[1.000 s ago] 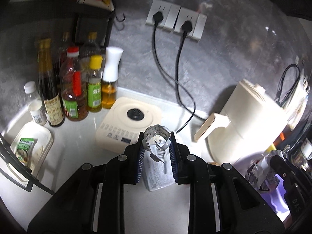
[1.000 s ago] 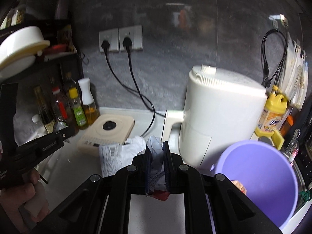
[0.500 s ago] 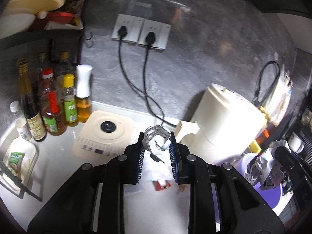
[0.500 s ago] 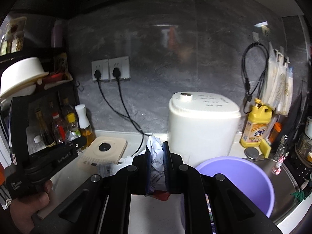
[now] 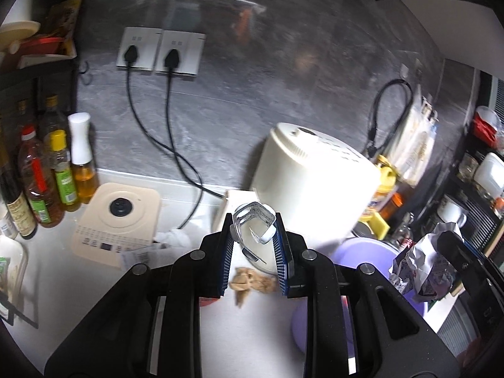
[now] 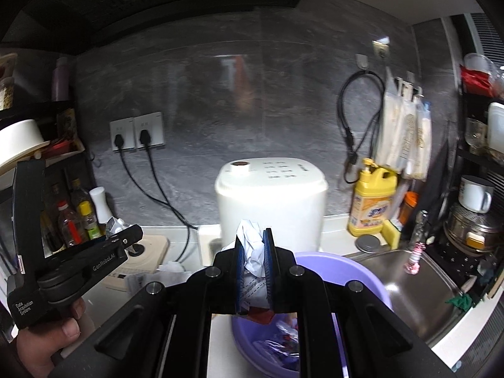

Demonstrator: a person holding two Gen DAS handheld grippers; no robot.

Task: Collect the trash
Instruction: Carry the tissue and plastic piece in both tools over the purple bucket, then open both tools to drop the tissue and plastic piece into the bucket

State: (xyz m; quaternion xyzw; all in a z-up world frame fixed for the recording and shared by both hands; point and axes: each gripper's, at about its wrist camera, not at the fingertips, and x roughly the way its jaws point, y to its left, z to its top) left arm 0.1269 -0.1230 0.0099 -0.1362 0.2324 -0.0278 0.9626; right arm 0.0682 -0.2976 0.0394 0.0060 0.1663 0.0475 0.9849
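Right now both grippers are carrying trash toward the purple basin (image 6: 362, 272), which is serving as the bin beside the sink (image 6: 419, 271). The left gripper (image 5: 254, 245) is pinching a crushed clear plastic piece (image 5: 253, 225) near its fingertips, its fingers standing only a little apart because the plastic is keeping them from closing further. The right gripper (image 6: 254, 261) is squeezing a crumpled wad of paper (image 6: 252, 249) between nearly closed fingers, and that wad is hanging just over the near rim of the basin, probably so it can drop straight in among the wrappers already lying at the bottom. A tan scrap (image 5: 252, 282) and a white tissue (image 5: 173, 237) are lying on the counter (image 5: 94, 286) near the flat cream appliance (image 5: 116, 220), seemingly waiting for a later pass. The tall white cooker (image 6: 271, 201) is standing right behind the basin, so any release is best made low and well forward of it.
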